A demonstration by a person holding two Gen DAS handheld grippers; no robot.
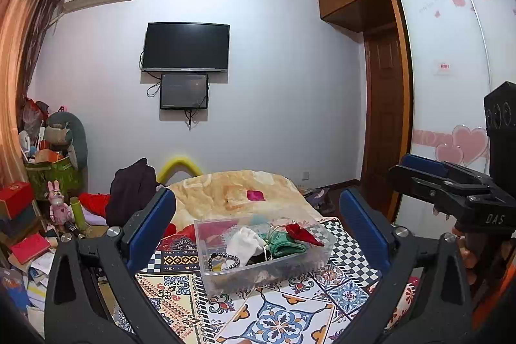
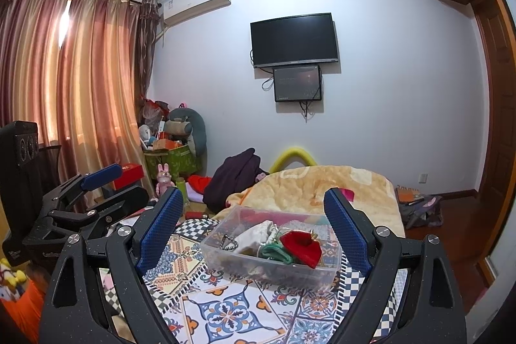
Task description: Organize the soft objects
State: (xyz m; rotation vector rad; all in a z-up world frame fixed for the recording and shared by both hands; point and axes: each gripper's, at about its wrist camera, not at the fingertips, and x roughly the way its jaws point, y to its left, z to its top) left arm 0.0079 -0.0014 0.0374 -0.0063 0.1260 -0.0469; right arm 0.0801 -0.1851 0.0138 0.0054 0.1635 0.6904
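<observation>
A clear plastic bin (image 1: 225,276) (image 2: 225,260) stands on the patterned bed cover. In it lie a white pouch (image 1: 243,242) (image 2: 254,236), a green pouch (image 1: 287,245) (image 2: 274,252), a red pouch (image 1: 301,232) (image 2: 303,247) and a beaded bracelet (image 1: 224,260) (image 2: 229,242). A pink cloth (image 1: 255,195) lies on the yellow blanket beyond. My left gripper (image 1: 258,231) is open and empty, held above the bed in front of the bin. My right gripper (image 2: 254,231) is open and empty, also short of the bin.
The yellow blanket (image 1: 225,189) (image 2: 316,182) covers the far bed. A dark garment (image 1: 132,192) (image 2: 235,176) and toy clutter (image 1: 54,163) (image 2: 174,134) stand left. A wardrobe (image 1: 451,70) is right. The other gripper shows at the right edge (image 1: 451,186) and the left (image 2: 80,202).
</observation>
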